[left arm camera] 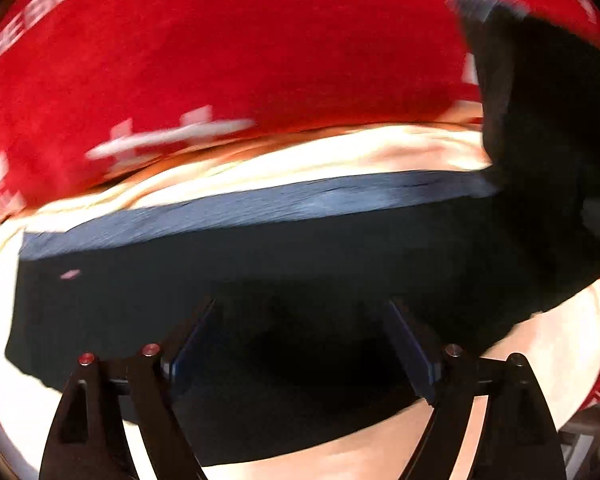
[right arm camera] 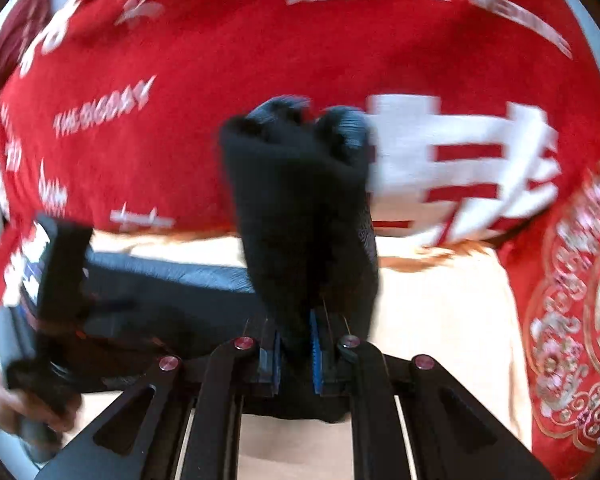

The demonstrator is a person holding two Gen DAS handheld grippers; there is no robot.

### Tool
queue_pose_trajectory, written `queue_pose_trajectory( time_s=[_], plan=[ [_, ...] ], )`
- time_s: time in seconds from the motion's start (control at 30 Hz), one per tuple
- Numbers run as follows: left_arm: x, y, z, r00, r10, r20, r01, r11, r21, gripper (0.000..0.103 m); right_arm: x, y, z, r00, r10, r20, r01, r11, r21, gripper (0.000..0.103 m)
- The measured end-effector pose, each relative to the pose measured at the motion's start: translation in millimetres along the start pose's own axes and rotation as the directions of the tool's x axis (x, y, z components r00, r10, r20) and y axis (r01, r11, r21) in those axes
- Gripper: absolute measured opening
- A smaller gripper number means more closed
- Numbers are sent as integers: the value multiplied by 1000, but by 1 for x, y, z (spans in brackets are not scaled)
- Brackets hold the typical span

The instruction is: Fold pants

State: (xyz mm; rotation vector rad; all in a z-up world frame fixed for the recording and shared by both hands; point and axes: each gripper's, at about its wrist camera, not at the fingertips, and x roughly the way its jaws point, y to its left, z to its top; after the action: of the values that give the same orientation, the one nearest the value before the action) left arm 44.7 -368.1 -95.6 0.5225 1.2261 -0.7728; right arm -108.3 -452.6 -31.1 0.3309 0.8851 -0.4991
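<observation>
Left wrist view. The left gripper (left arm camera: 304, 344) stood with its jaws wide and nothing between them, poised just above the dark pants (left arm camera: 260, 280), which lay in a long flat band across a pale sheet (left arm camera: 340, 152). Nothing was pinched here, presumably because this end already lay flat. At the far right, part of the pants rose off the sheet as a dark mass. Beyond the sheet lay a red blanket (left arm camera: 220, 40) with white lettering.

Right wrist view. The right gripper (right arm camera: 296, 352) was clamped narrowly on a bunched end of the pants (right arm camera: 300, 208), which stood up from its jaws, probably lifted to be carried over the flat part in a fold. The rest of the pants trailed left, low across the pale sheet (right arm camera: 440, 300). At the near left, a hand (right arm camera: 4, 404) held the other gripper's handle. The red blanket (right arm camera: 220, 60), printed with white characters, filled the far side; an embroidered red cloth (right arm camera: 580, 300) lay at right.
</observation>
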Motion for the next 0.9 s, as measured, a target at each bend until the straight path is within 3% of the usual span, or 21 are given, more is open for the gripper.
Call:
queue_pose_trajectory(
  time_s=[0.2,0.27,0.33,0.37,0.43,0.53,0.6,0.63,0.67,0.7,0.73,0.8,0.9],
  plan=[
    [0,98,-26,994,93,-50,-97,991,-88,84,66,107,-36,986,-69,-150,32,971,-237,18],
    [1,111,-37,993,97,-69,-103,990,-96,84,90,145,-59,965,-181,-188,94,914,-396,21],
    [5,117,-40,993,94,-71,-101,990,-100,84,96,174,-84,935,-328,-138,200,805,-558,24],
    [5,119,-41,993,90,-71,-97,990,-102,84,91,179,-91,931,-342,-126,210,786,-582,29],
    [3,123,-40,995,69,-69,-77,990,-116,84,72,181,-94,941,-304,-148,175,814,-554,38],
    [2,108,-40,998,38,-52,-44,992,-120,84,39,169,-87,964,-131,-232,27,914,-405,38],
    [-3,102,-36,999,17,-41,-21,993,-113,84,25,143,-71,966,14,-258,-63,981,-182,38],
    [8,93,-25,999,4,-40,-9,994,-105,84,23,118,-61,956,132,-262,-130,991,25,38],
    [13,86,-23,999,-8,-48,3,996,-89,84,25,101,-58,945,215,-248,-176,969,171,38],
    [22,78,-23,998,-9,-65,4,998,-70,84,30,81,-56,925,308,-221,-225,916,332,38],
    [27,74,-24,997,-2,-75,-3,998,-61,84,41,60,-58,898,402,-179,-272,827,491,38],
    [41,51,-30,993,18,-114,-23,999,-46,84,58,41,-64,866,488,-113,-312,703,639,38],
    [46,47,-37,994,5,-105,-13,997,-74,84,82,32,-82,829,547,-114,-288,594,751,38]
  ],
)
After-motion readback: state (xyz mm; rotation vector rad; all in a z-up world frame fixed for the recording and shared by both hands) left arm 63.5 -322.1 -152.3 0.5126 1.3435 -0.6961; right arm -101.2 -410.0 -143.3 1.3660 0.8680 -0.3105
